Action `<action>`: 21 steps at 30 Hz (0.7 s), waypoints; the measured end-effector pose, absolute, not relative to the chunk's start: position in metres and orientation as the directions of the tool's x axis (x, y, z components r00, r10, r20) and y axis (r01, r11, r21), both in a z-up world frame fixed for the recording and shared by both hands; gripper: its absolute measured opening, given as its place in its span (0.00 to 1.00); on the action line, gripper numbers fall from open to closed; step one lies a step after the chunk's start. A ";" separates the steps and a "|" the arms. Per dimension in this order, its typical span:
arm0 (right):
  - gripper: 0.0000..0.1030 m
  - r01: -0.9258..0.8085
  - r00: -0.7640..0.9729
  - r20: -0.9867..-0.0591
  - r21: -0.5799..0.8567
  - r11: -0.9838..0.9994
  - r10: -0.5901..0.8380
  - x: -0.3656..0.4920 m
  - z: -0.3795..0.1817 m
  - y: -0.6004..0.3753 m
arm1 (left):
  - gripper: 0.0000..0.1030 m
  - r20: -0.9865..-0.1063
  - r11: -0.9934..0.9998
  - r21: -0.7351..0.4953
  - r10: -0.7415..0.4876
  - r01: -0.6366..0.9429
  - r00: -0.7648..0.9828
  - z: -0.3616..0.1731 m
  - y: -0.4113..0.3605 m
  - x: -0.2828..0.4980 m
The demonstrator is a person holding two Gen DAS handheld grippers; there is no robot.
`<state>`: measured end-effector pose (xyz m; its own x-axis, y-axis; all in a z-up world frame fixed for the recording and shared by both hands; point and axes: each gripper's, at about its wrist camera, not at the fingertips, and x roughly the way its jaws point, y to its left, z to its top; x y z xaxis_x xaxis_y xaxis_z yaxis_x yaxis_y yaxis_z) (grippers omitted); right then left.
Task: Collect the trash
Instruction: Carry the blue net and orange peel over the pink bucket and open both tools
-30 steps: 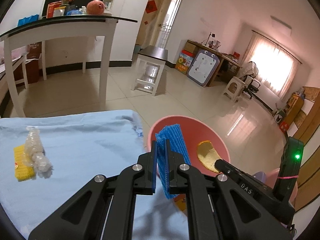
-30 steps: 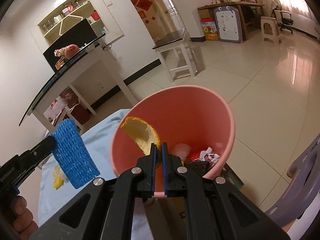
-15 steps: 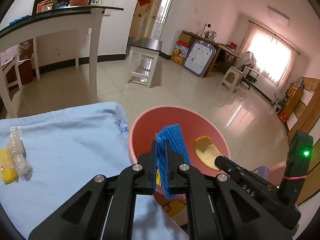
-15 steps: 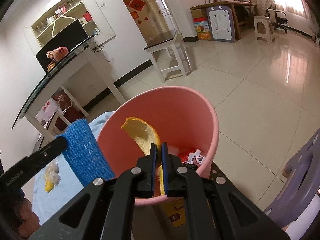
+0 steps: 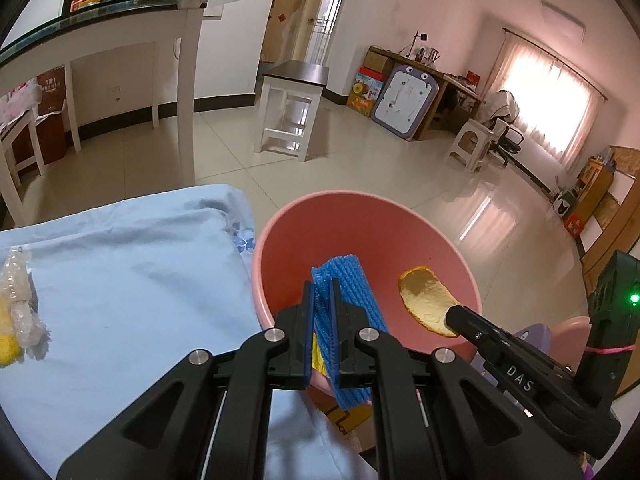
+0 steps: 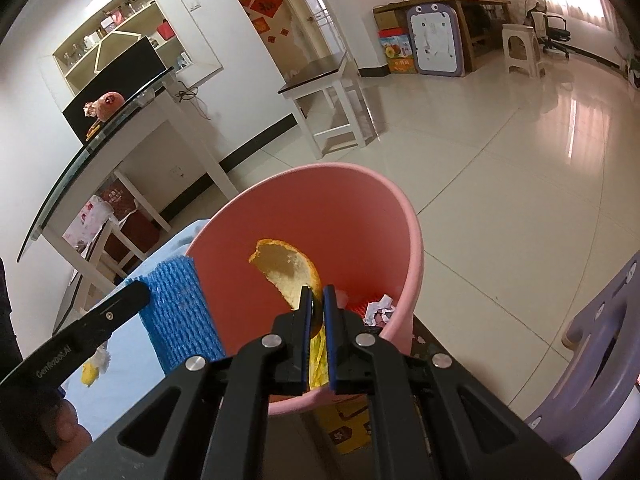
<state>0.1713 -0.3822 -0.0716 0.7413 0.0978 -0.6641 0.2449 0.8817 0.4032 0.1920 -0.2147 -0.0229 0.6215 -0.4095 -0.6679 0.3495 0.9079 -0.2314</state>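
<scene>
My left gripper is shut on a blue foam fruit net and holds it over the open mouth of a pink trash bin. My right gripper is shut on an orange peel and holds it inside the bin's rim. The net also shows at the left of the right wrist view, at the bin's left edge. The peel shows in the left wrist view. Crumpled paper and red scraps lie at the bin's bottom.
A table with a light blue cloth stands left of the bin, with a clear plastic wrapper and a yellow packet at its left edge. A purple plastic chair is at the right. A white glass-topped table stands behind.
Both grippers have moved forward over the bin with their loads; the bin now looks closer and larger. The wrapper and yellow packet have slid toward the left edge of view.
</scene>
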 end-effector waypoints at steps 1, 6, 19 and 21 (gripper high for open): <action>0.06 0.245 0.741 -0.664 0.404 0.882 0.098 0.171 -0.072 -0.382 | 0.06 -0.667 0.907 -0.233 -0.411 0.350 0.622 -0.023 -0.214 0.192; 0.08 0.243 0.739 -0.666 0.403 0.882 0.101 0.171 -0.074 -0.383 | 0.11 -0.676 0.907 -0.245 -0.413 0.342 0.610 -0.027 -0.213 0.194; 0.22 0.245 0.750 -0.655 0.410 0.879 0.096 0.165 -0.071 -0.383 | 0.31 -0.672 0.904 -0.276 -0.425 0.328 0.607 -0.026 -0.205 0.187; 0.24 0.237 0.753 -0.651 0.407 0.882 0.098 0.163 -0.067 -0.380 | 0.31 -0.668 0.904 -0.275 -0.425 0.328 0.612 -0.023 -0.203 0.184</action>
